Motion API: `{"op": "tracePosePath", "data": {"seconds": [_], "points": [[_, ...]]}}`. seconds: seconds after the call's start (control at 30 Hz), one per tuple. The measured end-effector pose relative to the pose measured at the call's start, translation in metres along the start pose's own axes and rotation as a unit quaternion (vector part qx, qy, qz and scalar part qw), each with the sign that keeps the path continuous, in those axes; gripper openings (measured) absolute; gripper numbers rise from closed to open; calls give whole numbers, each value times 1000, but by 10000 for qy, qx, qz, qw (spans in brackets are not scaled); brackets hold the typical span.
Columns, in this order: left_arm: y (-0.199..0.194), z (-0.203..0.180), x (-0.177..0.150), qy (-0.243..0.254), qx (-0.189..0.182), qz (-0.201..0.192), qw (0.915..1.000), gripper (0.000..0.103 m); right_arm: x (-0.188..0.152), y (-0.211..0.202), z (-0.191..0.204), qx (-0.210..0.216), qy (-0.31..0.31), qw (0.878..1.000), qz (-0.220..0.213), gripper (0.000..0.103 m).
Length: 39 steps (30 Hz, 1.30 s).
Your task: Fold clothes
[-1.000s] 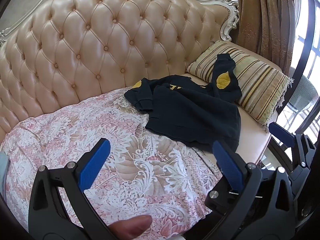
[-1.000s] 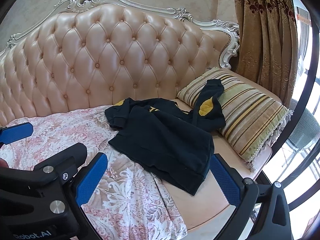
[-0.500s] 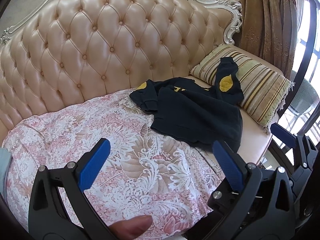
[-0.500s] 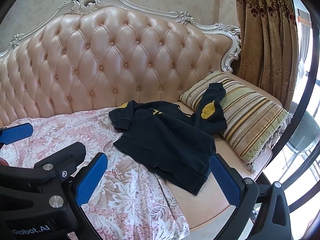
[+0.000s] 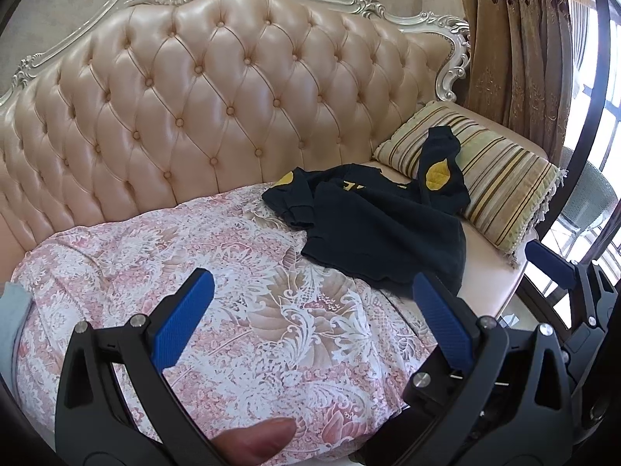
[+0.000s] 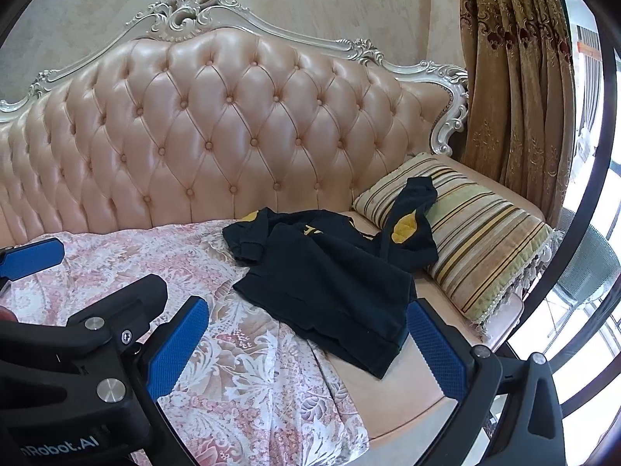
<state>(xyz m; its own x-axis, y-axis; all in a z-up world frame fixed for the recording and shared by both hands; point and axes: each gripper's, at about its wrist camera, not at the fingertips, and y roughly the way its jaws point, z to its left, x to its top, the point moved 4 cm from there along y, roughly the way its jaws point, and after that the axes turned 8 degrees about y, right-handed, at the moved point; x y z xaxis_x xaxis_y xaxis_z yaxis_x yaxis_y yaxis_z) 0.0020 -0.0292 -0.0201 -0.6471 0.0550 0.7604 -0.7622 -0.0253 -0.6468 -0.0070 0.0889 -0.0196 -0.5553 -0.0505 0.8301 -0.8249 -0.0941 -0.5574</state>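
While both grippers are hanging apart from it, the dark sweatshirt is lying crumpled on the sofa — partly on the pink floral cover, one sleeve draped over the striped cushion. The left gripper and right gripper are each showing jaws spread wide, holding nothing — a thumb is resting at the left one's base.
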Motion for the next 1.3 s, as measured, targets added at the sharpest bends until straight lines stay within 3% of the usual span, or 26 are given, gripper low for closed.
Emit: {"op": "tracePosePath", "data": {"seconds": [0.4, 0.57, 0.63, 0.8, 0.97, 1.07, 1.3], "points": [[30, -5, -12, 108, -36, 273, 9996, 103, -22, 36, -5, 235, 142, 9993, 262, 103], [73, -1, -32, -31, -725, 870, 9936, 103, -56, 68, -18, 554, 264, 9963, 607, 103], [93, 8, -40, -312, -1113, 1075, 9875, 103, -70, 80, -30, 601, 319, 9950, 738, 103], [135, 25, -45, -817, -2024, 1164, 9689, 103, -84, 101, -78, 805, 892, 9892, 840, 103], [186, 19, -38, -600, -2366, 1980, 9493, 103, -69, 134, -122, 1344, 1525, 9732, 1076, 103], [204, 19, -23, -341, -2171, 1913, 9566, 103, -40, 159, -145, 1038, 1494, 9771, 1105, 103], [276, -1, 27, 261, -1760, 2116, 9610, 103, 33, 221, -183, 408, 1208, 9875, 923, 103]]}}
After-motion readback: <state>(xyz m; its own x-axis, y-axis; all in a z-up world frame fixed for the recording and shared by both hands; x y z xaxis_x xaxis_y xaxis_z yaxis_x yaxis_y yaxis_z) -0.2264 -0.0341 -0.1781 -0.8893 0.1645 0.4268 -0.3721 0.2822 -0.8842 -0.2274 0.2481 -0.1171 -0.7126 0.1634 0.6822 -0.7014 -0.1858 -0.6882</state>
